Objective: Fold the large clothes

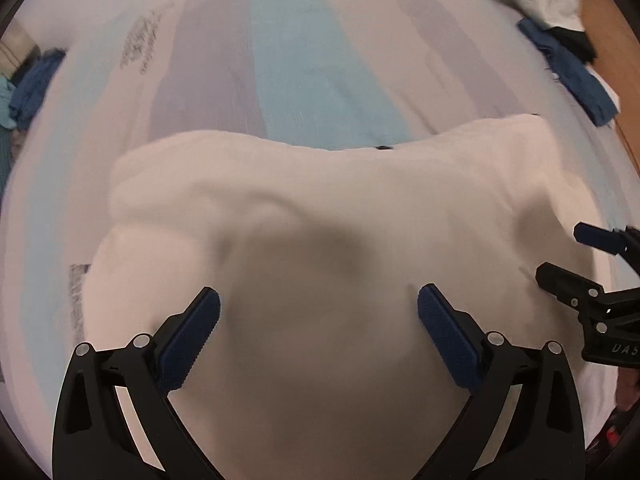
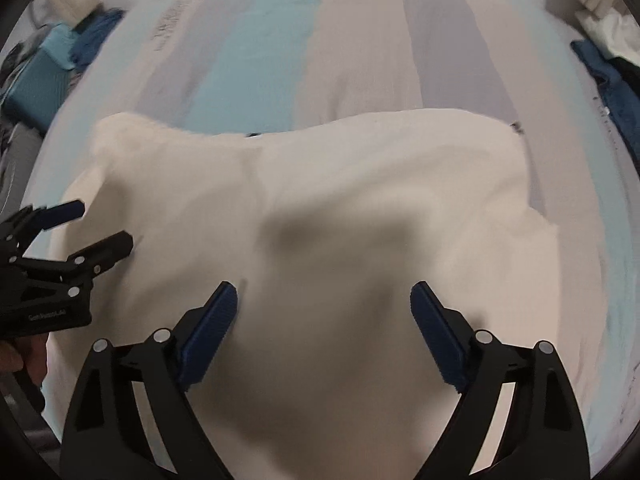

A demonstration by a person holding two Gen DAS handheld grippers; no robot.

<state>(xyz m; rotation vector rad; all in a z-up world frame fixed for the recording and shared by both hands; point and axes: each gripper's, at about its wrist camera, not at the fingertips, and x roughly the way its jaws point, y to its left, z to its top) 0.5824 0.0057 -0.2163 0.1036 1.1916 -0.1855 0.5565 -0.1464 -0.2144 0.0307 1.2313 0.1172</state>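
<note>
A large cream-white garment lies spread on a striped bed sheet; it also fills the right wrist view. My left gripper is open and empty, hovering over the garment's near part. My right gripper is open and empty above the same cloth. The right gripper also shows at the right edge of the left wrist view, open. The left gripper shows at the left edge of the right wrist view, open. The garment's near hem is hidden below the fingers.
The sheet has white, grey and light blue stripes. Dark blue clothes and white clothes lie at the far right. Blue clothes lie at the far left. A teal box stands at the left.
</note>
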